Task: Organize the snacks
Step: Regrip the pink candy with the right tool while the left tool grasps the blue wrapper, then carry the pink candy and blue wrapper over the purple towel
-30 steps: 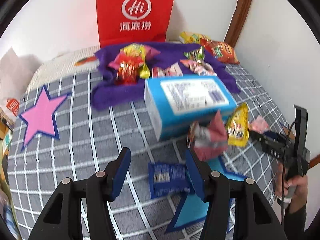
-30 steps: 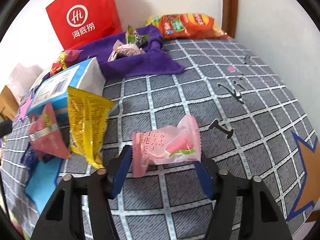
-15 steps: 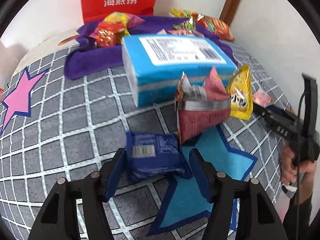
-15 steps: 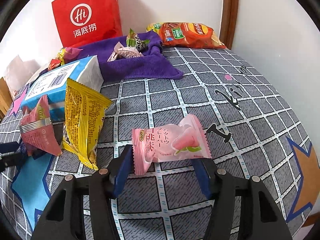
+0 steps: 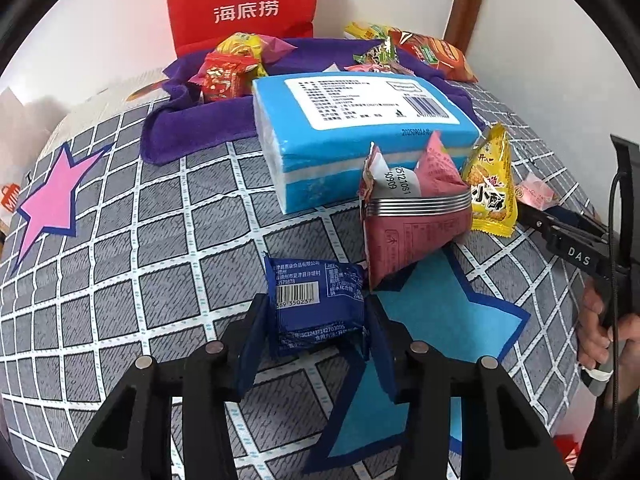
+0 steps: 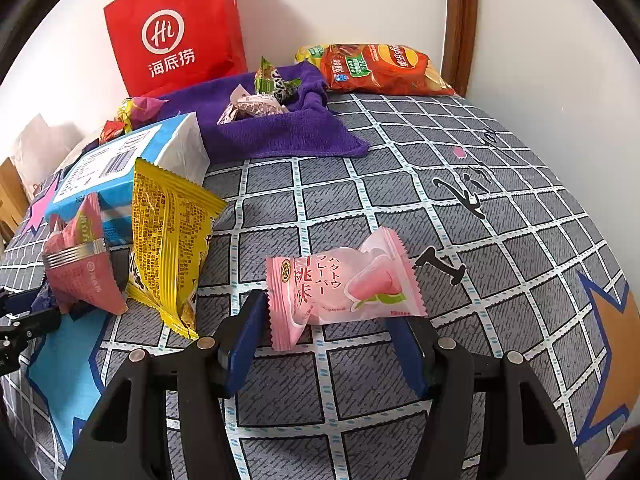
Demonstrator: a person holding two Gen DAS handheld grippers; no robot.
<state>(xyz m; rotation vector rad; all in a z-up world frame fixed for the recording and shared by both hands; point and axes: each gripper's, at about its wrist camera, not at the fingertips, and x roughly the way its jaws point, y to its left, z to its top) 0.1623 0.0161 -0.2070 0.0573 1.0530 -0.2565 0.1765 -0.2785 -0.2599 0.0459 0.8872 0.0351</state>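
Observation:
My left gripper [image 5: 314,332] is shut on a dark blue snack packet [image 5: 316,304], its pads pressed against both sides, low over the checked cloth. My right gripper [image 6: 330,338] is open, its fingers on either side of a pink peach candy packet [image 6: 344,286] that lies on the cloth. A dull red pouch [image 5: 416,224] and a yellow pouch [image 5: 490,188] lean against a blue tissue pack [image 5: 360,132]. The purple towel [image 5: 192,120] at the back holds several wrapped snacks.
A red paper bag [image 5: 244,0] stands against the back wall. An orange chip bag [image 6: 380,68] lies in the far corner by the wooden door frame. The person's hand on the right gripper [image 5: 600,320] shows at the right edge of the left wrist view.
My left gripper moved forward around the blue packet and shut on it. My right gripper crept closer to the pink candy packet and stayed open.

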